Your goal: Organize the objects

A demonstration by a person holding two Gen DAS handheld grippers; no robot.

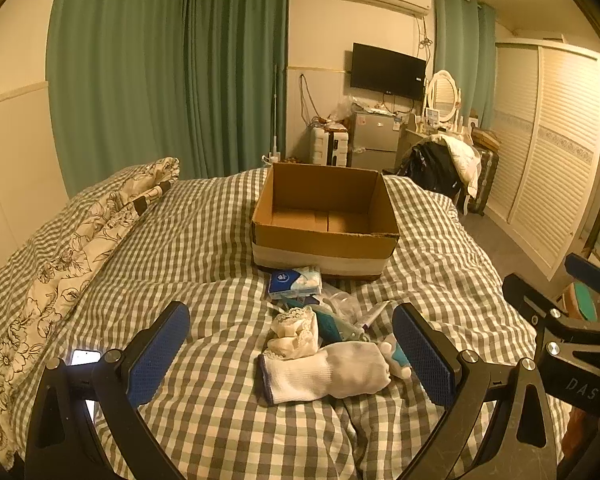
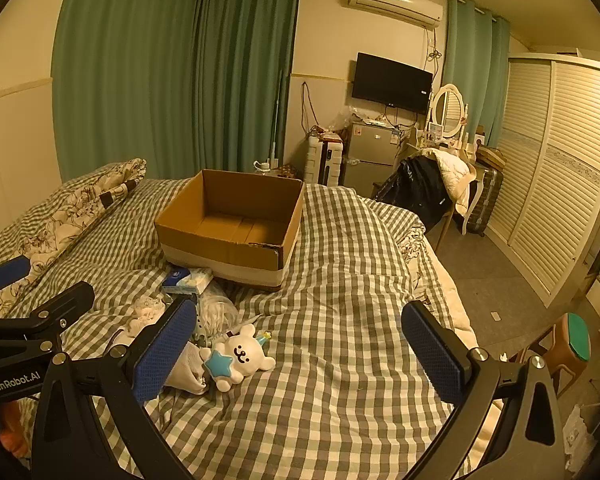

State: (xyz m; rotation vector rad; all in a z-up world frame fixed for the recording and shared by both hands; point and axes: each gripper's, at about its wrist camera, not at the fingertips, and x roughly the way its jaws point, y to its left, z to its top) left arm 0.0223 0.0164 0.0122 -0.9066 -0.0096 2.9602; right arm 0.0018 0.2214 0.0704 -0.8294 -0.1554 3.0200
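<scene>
An open, empty cardboard box [image 1: 324,216] [image 2: 232,228] sits on the checked bedspread. In front of it lies a small heap: a blue-and-white tissue pack [image 1: 295,281] [image 2: 187,280], a cream lace cloth [image 1: 294,334], a white rolled sock [image 1: 326,372], clear plastic wrapping [image 1: 342,304], and a white bear toy with a blue star [image 2: 238,356] [image 1: 396,358]. My left gripper [image 1: 292,356] is open, its jaws either side of the sock and above it. My right gripper [image 2: 300,348] is open and empty, the bear just inside its left finger.
A floral pillow [image 1: 72,248] lies along the bed's left side. A lit phone [image 1: 85,358] rests on the bedspread by my left finger. The bed's right edge drops to the floor, with a chair [image 2: 424,192], wardrobe [image 2: 560,168] and stool [image 2: 568,344] beyond.
</scene>
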